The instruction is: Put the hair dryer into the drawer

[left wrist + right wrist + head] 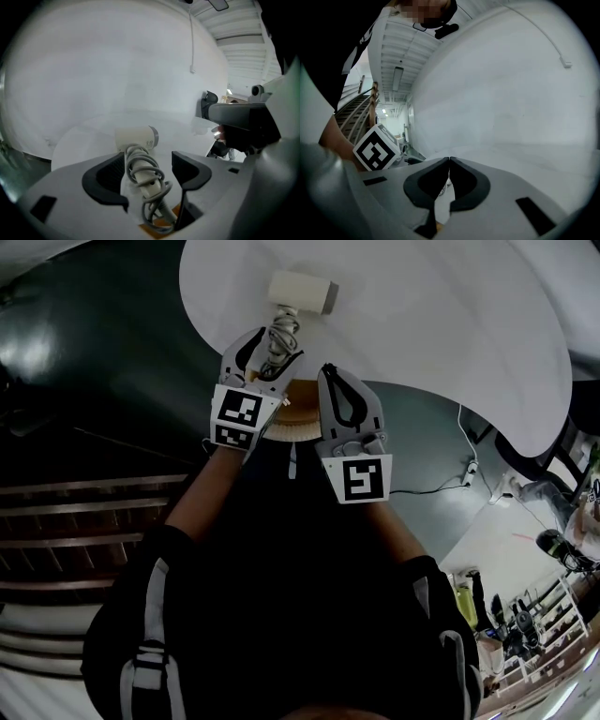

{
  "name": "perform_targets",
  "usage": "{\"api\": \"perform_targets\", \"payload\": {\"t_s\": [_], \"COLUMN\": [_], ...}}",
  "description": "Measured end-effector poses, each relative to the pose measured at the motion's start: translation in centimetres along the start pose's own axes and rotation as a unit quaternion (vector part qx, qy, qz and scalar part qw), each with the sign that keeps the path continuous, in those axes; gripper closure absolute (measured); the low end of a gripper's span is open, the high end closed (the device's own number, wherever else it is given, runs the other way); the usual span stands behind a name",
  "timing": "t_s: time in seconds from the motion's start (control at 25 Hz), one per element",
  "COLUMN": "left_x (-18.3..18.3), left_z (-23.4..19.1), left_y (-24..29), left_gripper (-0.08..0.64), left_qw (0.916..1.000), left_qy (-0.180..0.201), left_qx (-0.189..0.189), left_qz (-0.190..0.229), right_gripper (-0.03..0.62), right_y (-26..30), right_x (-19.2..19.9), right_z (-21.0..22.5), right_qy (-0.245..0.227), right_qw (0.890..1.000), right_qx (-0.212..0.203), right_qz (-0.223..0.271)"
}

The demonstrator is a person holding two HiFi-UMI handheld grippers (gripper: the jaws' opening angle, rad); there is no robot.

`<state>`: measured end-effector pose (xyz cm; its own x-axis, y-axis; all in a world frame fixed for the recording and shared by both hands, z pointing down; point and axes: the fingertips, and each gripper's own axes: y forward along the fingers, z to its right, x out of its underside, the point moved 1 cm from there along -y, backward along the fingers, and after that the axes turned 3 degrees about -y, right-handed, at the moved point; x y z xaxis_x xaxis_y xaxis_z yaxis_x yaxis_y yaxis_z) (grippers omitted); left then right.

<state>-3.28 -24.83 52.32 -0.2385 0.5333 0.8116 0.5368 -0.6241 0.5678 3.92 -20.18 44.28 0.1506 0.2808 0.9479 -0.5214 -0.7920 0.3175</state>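
Note:
The cream hair dryer [302, 292] lies on the white round table [450, 315], its head pointing away from me and its grey cord wound round the handle. My left gripper [269, 354] is open, one jaw on each side of that handle [140, 171], with a gap showing beside it. In the left gripper view the dryer's head [136, 137] lies just beyond the left gripper [146, 157]. My right gripper [328, 371] hovers just right of the left one, shut and empty, its tips meeting [449, 159]. A tan wooden piece [295, 423], perhaps the drawer, shows below the table edge between the grippers.
A dark floor surrounds the table. A white cable and power strip [469, 470] lie on the floor at the right. Stair treads [75, 512] run along the left. Shelves with clutter [553, 615] stand at the lower right.

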Motion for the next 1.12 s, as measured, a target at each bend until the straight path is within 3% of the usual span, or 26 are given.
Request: {"api": "perform_targets", "payload": {"t_s": [0.6, 0.84, 1.12], "left_x": [2.0, 3.1, 3.2], "left_z": [-1.4, -1.5, -2.0], "left_y": [4.2, 5.1, 4.5], "left_gripper": [0.206, 0.213, 0.252], "left_qw": [0.996, 0.9911, 0.9895], "left_qy": [-0.067, -0.081, -0.089], "left_qx": [-0.007, -0.019, -0.032], "left_qz": [-0.06, -0.104, -0.109], "right_gripper": [0.569, 0.569, 0.569], "right_y": [1.3, 0.8, -0.1], "right_x": [1.5, 2.0, 1.7], "right_z": [1.0, 1.4, 0.8], "right_qy": [-0.001, 0.007, 0.003], "right_qw": [1.0, 1.0, 1.0], "right_qx": [0.005, 0.011, 0.011], "right_qz": [-0.026, -0.027, -0.027]}}
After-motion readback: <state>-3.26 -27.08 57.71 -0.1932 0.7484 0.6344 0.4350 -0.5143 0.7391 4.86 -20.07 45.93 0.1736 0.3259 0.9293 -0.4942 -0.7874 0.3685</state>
